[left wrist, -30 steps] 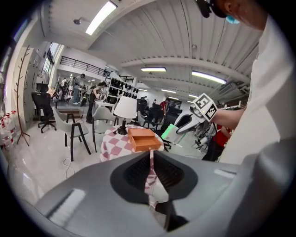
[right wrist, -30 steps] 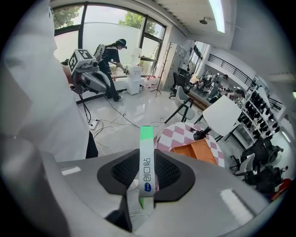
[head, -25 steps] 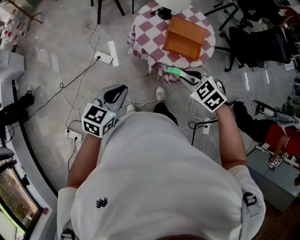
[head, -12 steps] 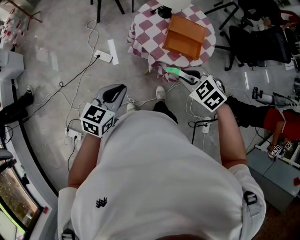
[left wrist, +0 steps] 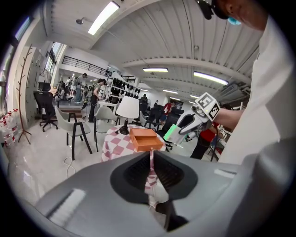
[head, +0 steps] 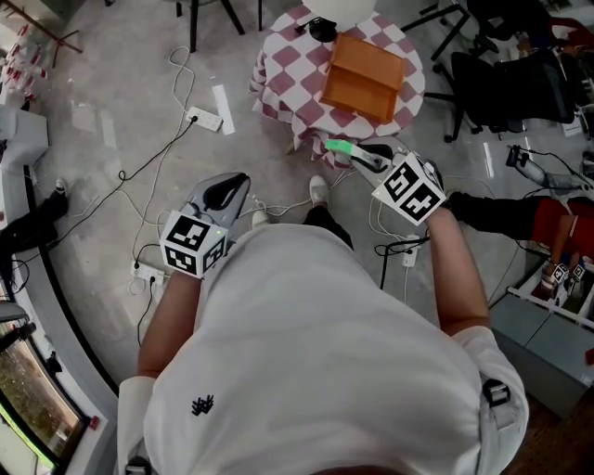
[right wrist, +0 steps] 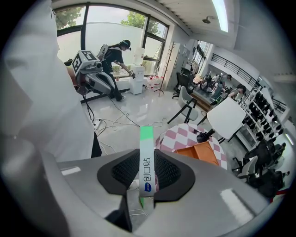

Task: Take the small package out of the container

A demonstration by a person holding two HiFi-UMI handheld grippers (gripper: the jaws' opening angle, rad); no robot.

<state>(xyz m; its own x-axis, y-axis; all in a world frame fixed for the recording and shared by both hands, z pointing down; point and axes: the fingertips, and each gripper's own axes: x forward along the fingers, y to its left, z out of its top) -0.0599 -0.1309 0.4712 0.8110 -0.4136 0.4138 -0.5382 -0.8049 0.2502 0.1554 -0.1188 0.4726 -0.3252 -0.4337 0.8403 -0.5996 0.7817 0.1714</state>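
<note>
An orange box-like container stands on a round table with a red-and-white checked cloth. My right gripper hangs in the air near the table's edge. It is shut on the small package, a flat white strip with a green end. In the right gripper view the package stands upright between the pads of the gripper, with the container beyond it. My left gripper hangs over the floor, shut, with nothing between its pads. The left gripper view also shows the container.
White power strips and cables lie across the floor. A black lamp base stands on the table behind the container. Black office chairs crowd the right side. A grey chair stands left of the table.
Both grippers have kept their places, and the package stays in the right one. A person in red at the right edge of the head view has shifted.
</note>
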